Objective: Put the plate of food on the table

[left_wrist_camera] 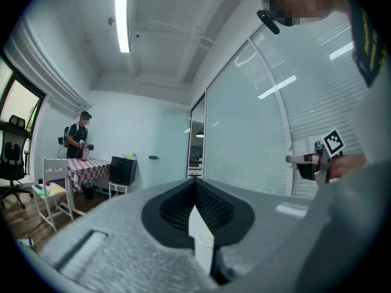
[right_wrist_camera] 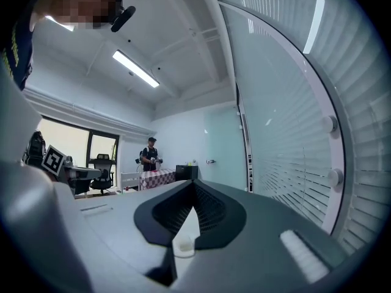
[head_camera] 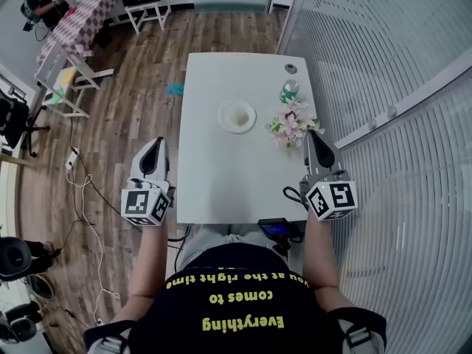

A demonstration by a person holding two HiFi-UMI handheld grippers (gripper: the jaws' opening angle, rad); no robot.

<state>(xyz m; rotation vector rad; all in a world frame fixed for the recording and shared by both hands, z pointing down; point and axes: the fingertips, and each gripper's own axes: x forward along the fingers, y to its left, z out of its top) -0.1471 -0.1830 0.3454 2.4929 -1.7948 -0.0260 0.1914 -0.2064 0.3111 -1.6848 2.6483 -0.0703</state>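
White table (head_camera: 221,175) below you: plate of food (head_camera: 237,115) already sits mid-table, near the flowers (head_camera: 291,126). Your left gripper (head_camera: 155,143) and right gripper (head_camera: 313,136) flank the near edge, jaws closed, empty. Open them before approaching its rim.

Head view looks steeply down over left gripper (head_camera: 153,146) and right gripper (head_camera: 316,137); their level views share the checkered table (left_wrist_camera: 84,164) ahead.
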